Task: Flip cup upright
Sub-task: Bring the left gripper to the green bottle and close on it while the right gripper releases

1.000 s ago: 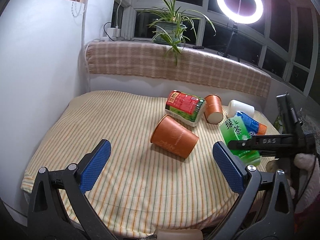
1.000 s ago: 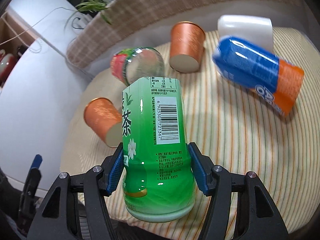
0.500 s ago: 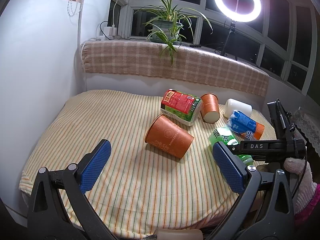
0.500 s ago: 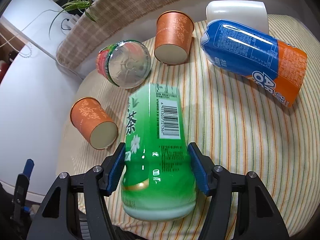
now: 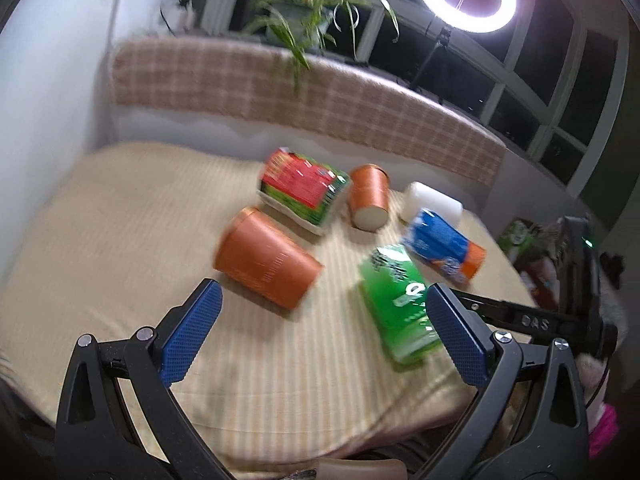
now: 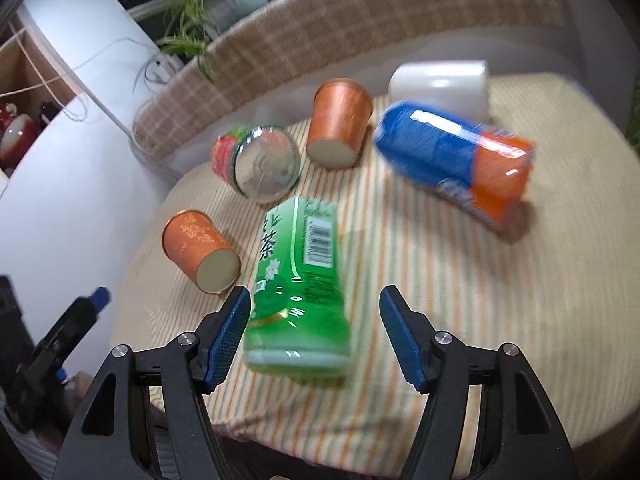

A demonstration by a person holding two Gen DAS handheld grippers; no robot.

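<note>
An orange paper cup lies on its side on the striped cloth, just ahead of my open, empty left gripper; it also shows in the right wrist view. A second orange cup lies on its side farther back, also in the right wrist view. My right gripper is open. A green tea bottle lies on the cloth between its fingers, close to the left pad, loose from the right one. The bottle shows in the left wrist view.
A red-green bottle, a blue-orange bottle and a white cup lie on their sides at the back. A checked backrest borders the far edge, a white wall the left. The cloth's front edge is close.
My right gripper has opened and let go of the green bottle, which now lies on the cloth. My left gripper has moved closer to the near orange cup.
</note>
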